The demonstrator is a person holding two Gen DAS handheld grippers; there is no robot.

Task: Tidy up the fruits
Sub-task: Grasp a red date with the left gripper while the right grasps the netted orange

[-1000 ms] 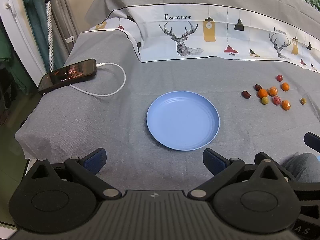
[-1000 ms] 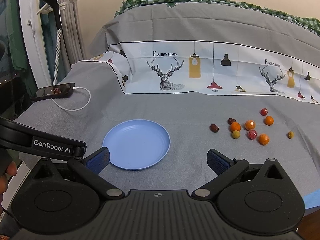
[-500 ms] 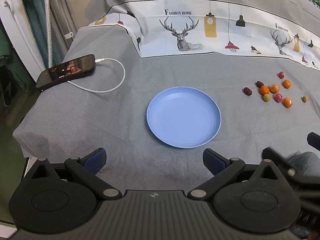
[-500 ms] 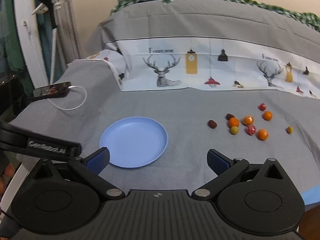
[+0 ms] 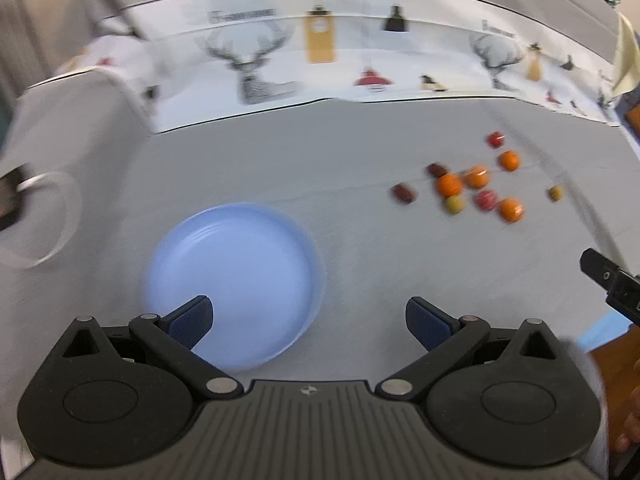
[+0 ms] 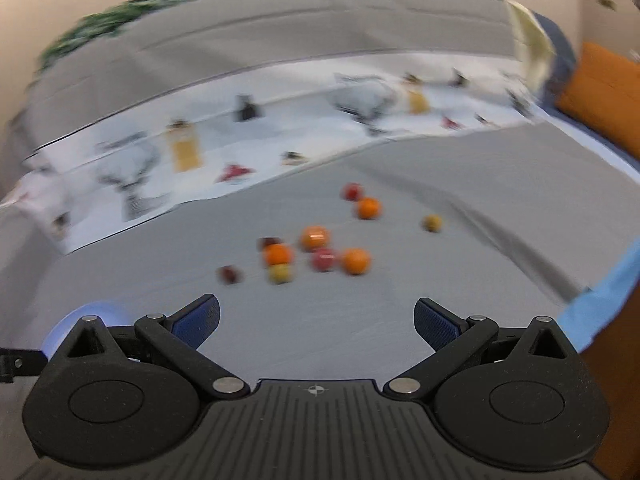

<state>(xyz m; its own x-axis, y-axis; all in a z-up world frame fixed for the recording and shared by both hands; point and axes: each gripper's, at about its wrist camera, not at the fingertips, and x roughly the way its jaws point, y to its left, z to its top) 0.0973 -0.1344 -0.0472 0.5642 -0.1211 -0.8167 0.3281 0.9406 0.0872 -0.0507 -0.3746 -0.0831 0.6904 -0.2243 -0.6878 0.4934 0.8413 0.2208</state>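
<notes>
While both tongs, left (image 5: 307,316) & right (image 6: 316,316), gape apart, blue plate (image 5: 236,276) sits bare on bed; fruits (image 6: 316,248) loose nearby.

Two wrist fisheyes look forward and down over a grey-covered bed, both frames smeared by motion.

The left wrist view looks along its wide-apart left tongs (image 5: 308,322) from the bed's near edge, angled down, with the blue plate (image 5: 240,256) close under its lower left and the scattered fruits (image 5: 472,188) farther off to the upper right. The right wrist view looks along the right tongs (image 6: 316,322), set farther right and tilted, so the fruits (image 6: 316,248) sit near centre and only a sliver of the plate (image 6: 96,312) shows at lower left. Both views share the fruits, the plate, the grey sheet and the deer-print band (image 5: 320,52) behind.
</notes>
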